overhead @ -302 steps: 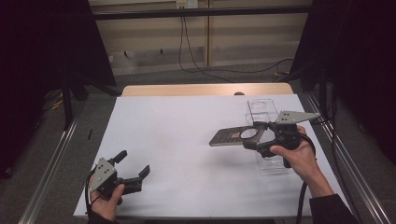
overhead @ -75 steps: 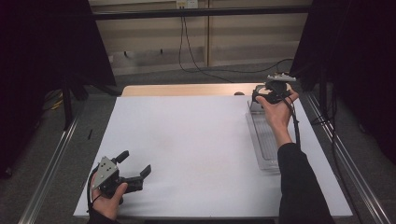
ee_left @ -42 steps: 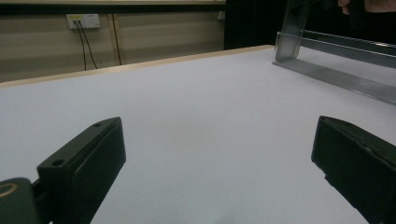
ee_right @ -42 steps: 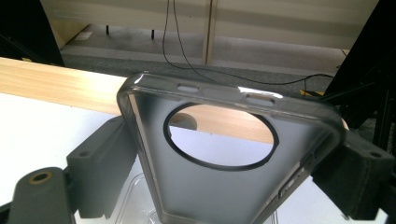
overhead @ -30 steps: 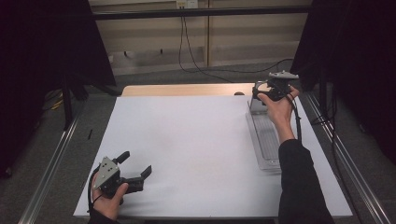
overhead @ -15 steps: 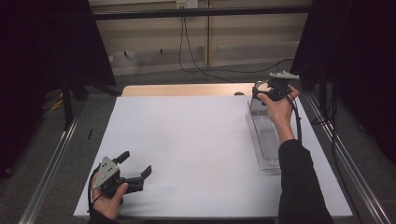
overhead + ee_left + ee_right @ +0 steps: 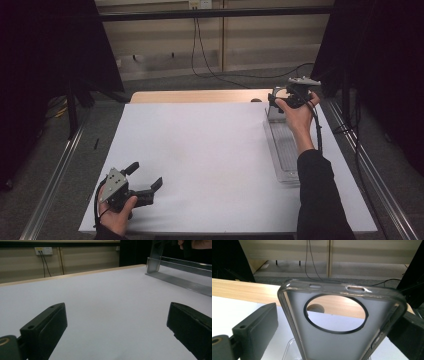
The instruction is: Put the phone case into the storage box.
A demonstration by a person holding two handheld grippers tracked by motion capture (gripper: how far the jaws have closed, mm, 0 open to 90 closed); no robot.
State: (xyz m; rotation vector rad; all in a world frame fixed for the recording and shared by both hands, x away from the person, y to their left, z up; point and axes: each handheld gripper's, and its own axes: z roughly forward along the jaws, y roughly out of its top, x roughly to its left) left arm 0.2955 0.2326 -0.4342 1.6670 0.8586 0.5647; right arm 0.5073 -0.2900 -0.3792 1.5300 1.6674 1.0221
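A translucent grey phone case (image 7: 337, 345) with a round camera hole stands upright between the jaws of my right gripper (image 7: 332, 327). The jaws stand wide apart, and a slight gap shows beside the left one. In the high view, the right gripper (image 7: 280, 100) is at the far right corner of the table, over the far end of a long clear plastic tray (image 7: 286, 150). The case (image 7: 276, 111) rises from that end. My left gripper (image 7: 146, 176) rests open near the front left corner of the white table (image 7: 200, 150), with nothing between its fingers (image 7: 45, 327).
The clear tray (image 7: 180, 281) runs along the table's right side. A bare wooden strip (image 7: 200, 96) lies beyond the white sheet at the far edge. Metal rails (image 7: 55, 175) flank the table on both sides. Cables hang on the back wall (image 7: 200, 45).
Ten seconds ago the right gripper carried the case flat over the tray's middle; now it is at the tray's far end with the case upright. No motion in the last second. Left gripper unmoved.
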